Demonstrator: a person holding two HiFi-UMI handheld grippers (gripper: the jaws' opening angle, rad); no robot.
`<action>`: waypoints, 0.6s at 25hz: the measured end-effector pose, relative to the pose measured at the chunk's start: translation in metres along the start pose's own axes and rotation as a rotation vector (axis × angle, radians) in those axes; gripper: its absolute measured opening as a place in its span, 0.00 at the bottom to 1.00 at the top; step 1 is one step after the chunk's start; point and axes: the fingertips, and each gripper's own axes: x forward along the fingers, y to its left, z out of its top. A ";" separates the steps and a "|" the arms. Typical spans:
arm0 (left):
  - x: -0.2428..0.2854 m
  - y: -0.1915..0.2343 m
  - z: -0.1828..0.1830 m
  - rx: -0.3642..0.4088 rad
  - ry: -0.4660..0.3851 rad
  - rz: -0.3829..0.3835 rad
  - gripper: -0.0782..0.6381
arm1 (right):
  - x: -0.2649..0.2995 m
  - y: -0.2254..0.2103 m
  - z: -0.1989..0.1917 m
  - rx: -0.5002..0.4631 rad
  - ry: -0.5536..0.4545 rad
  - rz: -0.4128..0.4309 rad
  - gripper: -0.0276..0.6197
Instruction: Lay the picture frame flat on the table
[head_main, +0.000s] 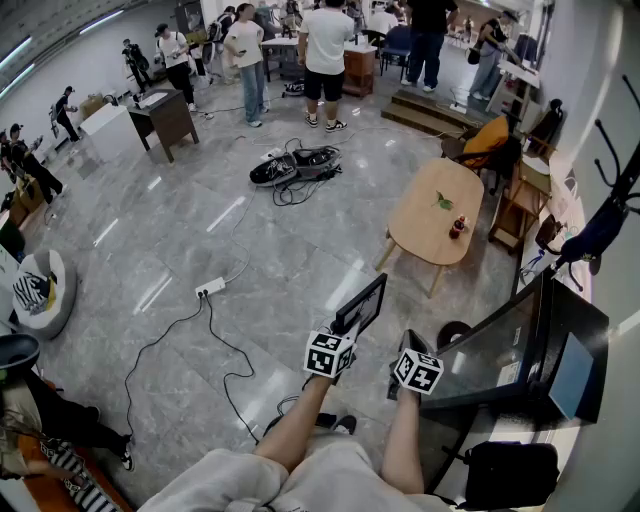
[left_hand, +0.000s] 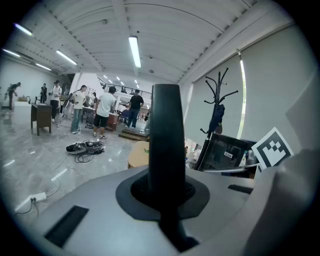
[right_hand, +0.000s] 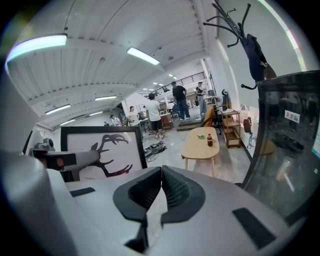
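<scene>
**Frame in the air, table well ahead**

From where I stand, the picture frame (head_main: 362, 305) is nowhere near the table yet. It is up in the air over the grey floor, pinched along its lower edge by the left gripper (head_main: 335, 348). In the left gripper view the jaws are clamped on it and it shows edge-on as a dark upright bar (left_hand: 166, 140). The right gripper (head_main: 413, 365) is just beside it on the right. Its jaws are pressed together with nothing between them (right_hand: 161, 172), and its camera looks across at the frame's face (an antler drawing on white) (right_hand: 102, 150).

The oval wooden table (head_main: 425, 228) lies ahead and a little to the right, well apart from both grippers, with a small bottle (head_main: 458, 227) on its far half. The frame stands roughly upright, and in the head view its long edge points up towards the table. My guess is that the left arm must carry it forward and rightward, then tip its face down onto the bare near half.
</scene>
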 end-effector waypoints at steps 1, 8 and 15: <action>0.001 -0.002 0.000 0.001 -0.001 0.000 0.15 | 0.001 0.001 0.002 -0.005 -0.001 0.004 0.09; 0.007 -0.016 0.001 0.030 0.005 0.001 0.15 | 0.002 0.000 0.006 -0.013 -0.005 0.033 0.09; 0.002 -0.017 -0.005 0.022 0.012 0.015 0.15 | -0.004 0.001 0.002 0.017 -0.019 0.065 0.10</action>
